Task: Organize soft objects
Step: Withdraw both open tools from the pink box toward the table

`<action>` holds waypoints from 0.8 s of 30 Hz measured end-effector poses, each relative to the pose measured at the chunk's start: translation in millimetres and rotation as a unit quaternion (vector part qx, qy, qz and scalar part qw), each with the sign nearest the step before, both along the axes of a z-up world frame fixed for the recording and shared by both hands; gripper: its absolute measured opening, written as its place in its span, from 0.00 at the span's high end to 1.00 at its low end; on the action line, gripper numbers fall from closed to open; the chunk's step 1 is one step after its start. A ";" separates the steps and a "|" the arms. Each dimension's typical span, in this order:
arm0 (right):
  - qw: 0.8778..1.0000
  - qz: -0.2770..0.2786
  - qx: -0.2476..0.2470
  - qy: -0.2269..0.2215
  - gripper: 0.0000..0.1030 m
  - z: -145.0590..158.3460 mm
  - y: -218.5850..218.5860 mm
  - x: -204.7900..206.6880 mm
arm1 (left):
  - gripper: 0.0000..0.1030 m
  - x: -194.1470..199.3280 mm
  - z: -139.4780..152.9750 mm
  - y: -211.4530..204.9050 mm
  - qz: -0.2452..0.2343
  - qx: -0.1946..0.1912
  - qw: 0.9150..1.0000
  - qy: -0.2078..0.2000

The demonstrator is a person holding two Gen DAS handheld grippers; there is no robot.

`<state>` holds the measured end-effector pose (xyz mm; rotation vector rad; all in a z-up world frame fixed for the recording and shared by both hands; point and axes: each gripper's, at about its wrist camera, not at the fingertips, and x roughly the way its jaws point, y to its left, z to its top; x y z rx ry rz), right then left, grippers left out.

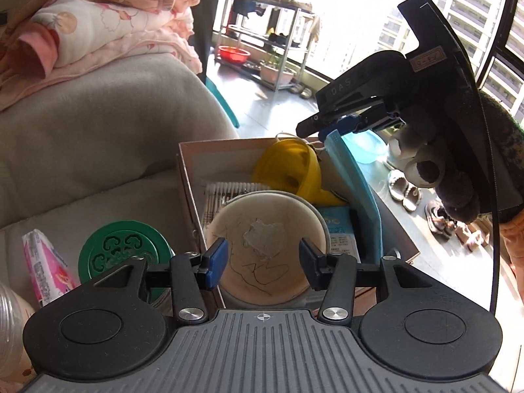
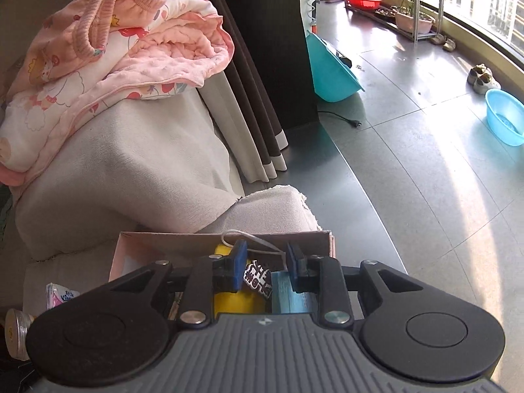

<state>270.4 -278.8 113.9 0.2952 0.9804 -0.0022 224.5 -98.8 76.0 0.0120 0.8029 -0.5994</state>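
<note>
I am at a sunlit balcony window, over a grey sofa (image 1: pixel 98 124) whose arm carries a heap of pink bedding (image 1: pixel 98 16), largest of the soft things and not yet tidied. Near me on the seat cushion sits an open cardboard box (image 2: pixel 183 240), already fairly full: a round bowl-like tub (image 1: pixel 268 245) at its near end, a yellow mask (image 1: pixel 285 167) at the far end, and a blue face mask (image 1: pixel 357 177) standing on edge along the right wall. My right gripper (image 2: pixel 267 260) hangs just above that blue mask, its jaws apart with nothing pressed between them, so I judge the mask is now delivered. My left gripper (image 1: pixel 263 257) hovers over the tub, jaws half apart and empty. Left of the box, still outside it, lie a green lid (image 1: pixel 124 249) and a small pink tissue pack (image 1: pixel 44 265); the pack looks like the next soft item to go in.
</note>
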 end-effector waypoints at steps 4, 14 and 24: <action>0.999 0.013 -0.011 -0.041 0.52 41.8 9.8 -27.0 | 0.49 -6.4 24.2 15.5 0.007 -0.032 0.999 -0.022; 0.987 0.071 -0.038 -0.137 0.45 124.4 83.5 -91.7 | 0.49 -47.9 82.2 131.2 0.070 -0.063 0.989 -0.110; 0.943 0.215 -0.062 -0.247 0.34 117.0 232.0 -154.1 | 0.49 -72.5 37.1 313.6 0.273 -0.044 0.959 -0.060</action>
